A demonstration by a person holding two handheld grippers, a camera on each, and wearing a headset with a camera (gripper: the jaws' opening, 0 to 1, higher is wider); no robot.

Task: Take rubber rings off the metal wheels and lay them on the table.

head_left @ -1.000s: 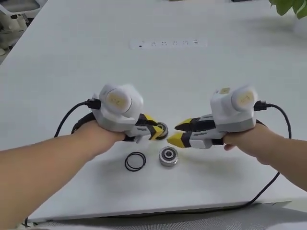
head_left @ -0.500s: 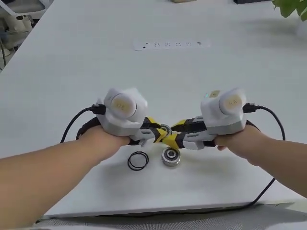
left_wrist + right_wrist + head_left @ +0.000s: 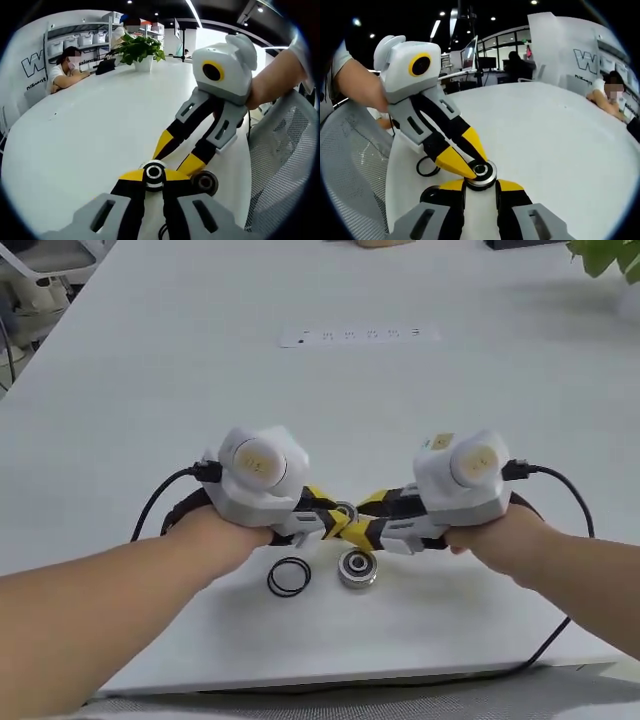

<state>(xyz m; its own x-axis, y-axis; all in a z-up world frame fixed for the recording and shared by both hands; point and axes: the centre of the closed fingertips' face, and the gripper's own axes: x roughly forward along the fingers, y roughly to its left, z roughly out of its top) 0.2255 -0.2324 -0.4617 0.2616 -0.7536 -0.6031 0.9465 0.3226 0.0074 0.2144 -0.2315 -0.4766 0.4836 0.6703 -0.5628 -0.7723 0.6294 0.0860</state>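
- The left gripper [image 3: 333, 519] had its yellow-tipped jaws pinched on a small metal wheel [image 3: 344, 511], which hung just above the worktop [image 3: 180, 370].
- The right gripper [image 3: 358, 528] met it nose to nose. Its jaws were spread to either side of the same wheel with the tips at its rim, but I could not tell whether they gripped it.
- A second wheel [image 3: 355, 567] lay flat on the worktop just below the two grippers. Two black rubber rings [image 3: 288, 577] lay overlapping just beside it, on the side of the left gripper.
- The near edge of the worktop ran close in front of those loose parts, leaving only a narrow strip of surface there. The right gripper's black cable [image 3: 560, 625] trailed over that edge.
- Beyond the grippers the white surface stretched wide and bare as far as a white power strip [image 3: 357, 335], well apart from the work.
- A grey mesh chair [image 3: 280, 170] stood against the near edge.
- A potted plant [image 3: 139, 48] sat at the far end of the worktop, and a seated person [image 3: 62, 75] was beyond its far side near shelves [image 3: 75, 37] of bins.
- A large letter "W" [image 3: 585, 62] showed on the wall panel. The smaller line beneath it was too small to read, and I could read no marking on the power strip.
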